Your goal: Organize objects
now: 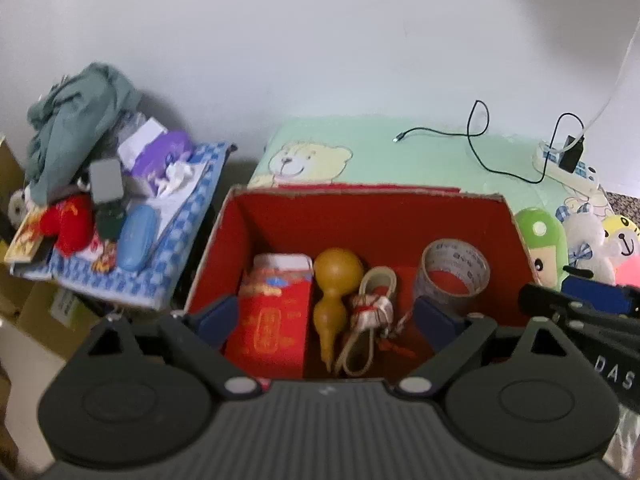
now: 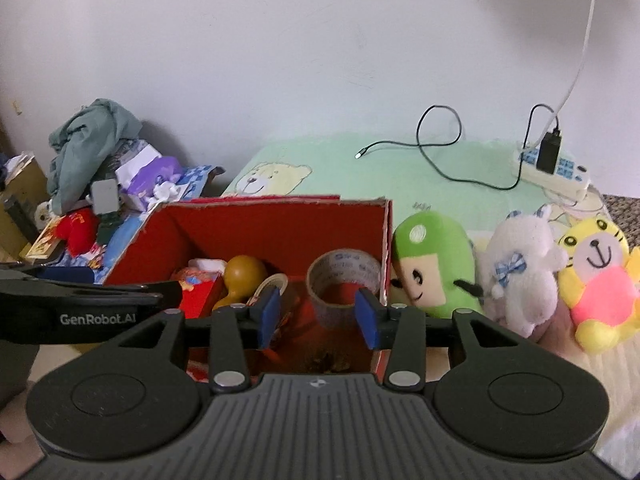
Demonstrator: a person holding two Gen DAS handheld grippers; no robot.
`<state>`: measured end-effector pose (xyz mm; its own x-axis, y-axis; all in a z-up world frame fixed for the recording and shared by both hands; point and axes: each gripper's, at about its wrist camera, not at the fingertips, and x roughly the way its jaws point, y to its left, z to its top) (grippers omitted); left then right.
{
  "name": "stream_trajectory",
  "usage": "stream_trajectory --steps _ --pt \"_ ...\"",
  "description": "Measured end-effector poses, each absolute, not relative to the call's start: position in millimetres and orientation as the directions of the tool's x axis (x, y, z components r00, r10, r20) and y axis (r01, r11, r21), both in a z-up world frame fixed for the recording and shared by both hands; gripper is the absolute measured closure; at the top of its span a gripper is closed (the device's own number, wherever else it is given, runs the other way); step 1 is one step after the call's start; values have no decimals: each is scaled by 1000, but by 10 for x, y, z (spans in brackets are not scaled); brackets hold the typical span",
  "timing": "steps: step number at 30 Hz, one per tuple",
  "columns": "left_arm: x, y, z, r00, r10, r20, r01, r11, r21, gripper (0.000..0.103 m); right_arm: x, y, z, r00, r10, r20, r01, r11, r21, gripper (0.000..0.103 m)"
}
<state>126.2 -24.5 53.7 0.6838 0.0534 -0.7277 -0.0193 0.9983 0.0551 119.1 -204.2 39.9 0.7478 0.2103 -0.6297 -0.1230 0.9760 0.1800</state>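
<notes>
The left claw (image 1: 326, 318) is hanging wide open and empty above the near edge of a red-lined cardboard box (image 1: 360, 216), its blue pads (image 1: 218, 316) spread to either side of what is lying inside. Straight ahead of it and between the pads are sitting a red printed carton (image 1: 272, 316), a tan wooden gourd (image 1: 334, 292) and a cream cord bundle tied with red string (image 1: 370, 312). Ahead and to its right, a roll of clear packing tape (image 1: 454, 276) is standing on edge against the box floor.

The right claw (image 2: 318, 316) is also standing open, less widely, gripping nothing, with the tape roll (image 2: 344, 280) directly ahead between its pads. The box's right wall (image 2: 386, 248) is rising just beyond its right pad, separating it from the toys.

To the right of that wall, three soft toys are sitting in a row on a pale green bear-print bed sheet (image 2: 360, 168): a green plush figure (image 2: 434, 264) touching the box, a white plush rabbit with a blue bow (image 2: 520, 268) and a yellow and pink plush tiger (image 2: 600, 276). The right view is showing all three whole; the left view is cutting them off at its edge behind the other gripper's body. Farther back, a black cable (image 2: 436, 148) is looping toward a white power strip (image 2: 556, 170).

Far left of both claws, a cluttered blue checked cloth (image 1: 188, 216) is carrying a grey-green garment heap (image 1: 76, 120) and a blue oval case (image 1: 136, 240), seen more fully from the left view.
</notes>
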Motion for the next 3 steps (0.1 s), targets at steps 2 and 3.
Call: stream_trajectory --steps 2,3 --pt "1328 -201 548 687 62 -724 -24 998 63 10 1234 -2034 402 750 204 -629 -101 975 197 59" --pt "1365 -178 550 686 60 -725 -20 998 64 10 1234 -2034 402 750 204 -629 -101 975 197 59"
